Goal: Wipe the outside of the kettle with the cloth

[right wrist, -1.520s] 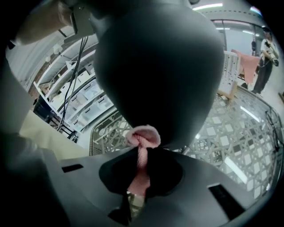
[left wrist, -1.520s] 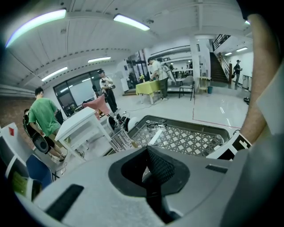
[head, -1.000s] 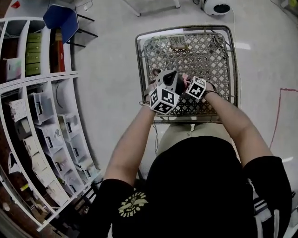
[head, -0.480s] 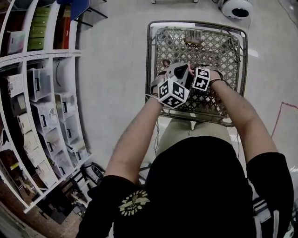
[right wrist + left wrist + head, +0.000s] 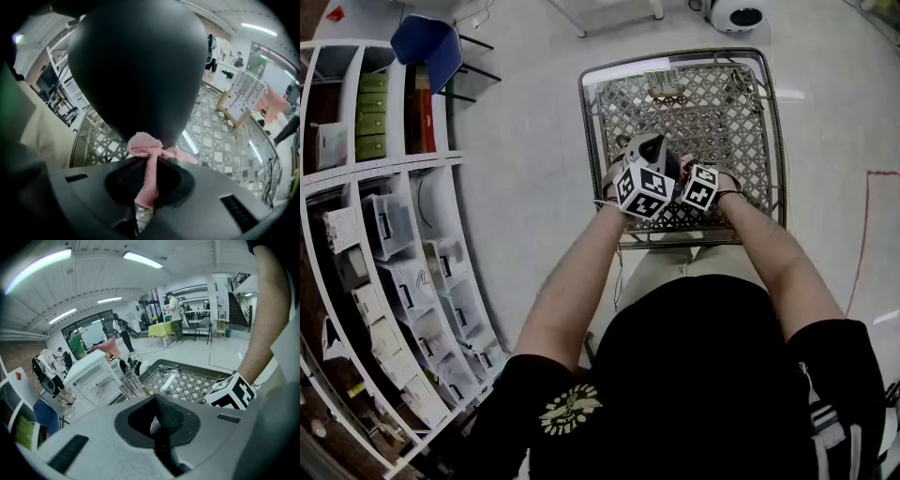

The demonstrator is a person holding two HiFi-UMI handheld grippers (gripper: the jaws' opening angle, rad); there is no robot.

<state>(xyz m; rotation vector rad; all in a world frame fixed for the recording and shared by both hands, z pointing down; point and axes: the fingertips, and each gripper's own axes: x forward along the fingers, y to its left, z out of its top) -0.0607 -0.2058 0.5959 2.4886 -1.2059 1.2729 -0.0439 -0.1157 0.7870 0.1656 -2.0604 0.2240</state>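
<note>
A dark, rounded kettle [image 5: 136, 70] fills the upper middle of the right gripper view. In the head view only a dark sliver of the kettle [image 5: 665, 167] shows between the two grippers. My right gripper [image 5: 146, 190] is shut on a pink cloth [image 5: 149, 159], whose bunched end presses against the kettle's lower side. My left gripper [image 5: 159, 427] has its jaws closed together. Whether it holds anything I cannot tell. In the head view the left gripper [image 5: 639, 190] and the right gripper [image 5: 697, 186] sit side by side over the metal lattice table [image 5: 712, 103].
White shelves with bins [image 5: 394, 262] curve along the left. A blue chair [image 5: 427, 42] and a round white device [image 5: 736, 14] stand on the floor beyond the lattice table [image 5: 225, 136]. A white table [image 5: 91, 369] and several people stand farther off.
The right gripper with the cloth has slid a little toward me beside the left gripper. The left gripper has stayed in place. The head camera has swung.
</note>
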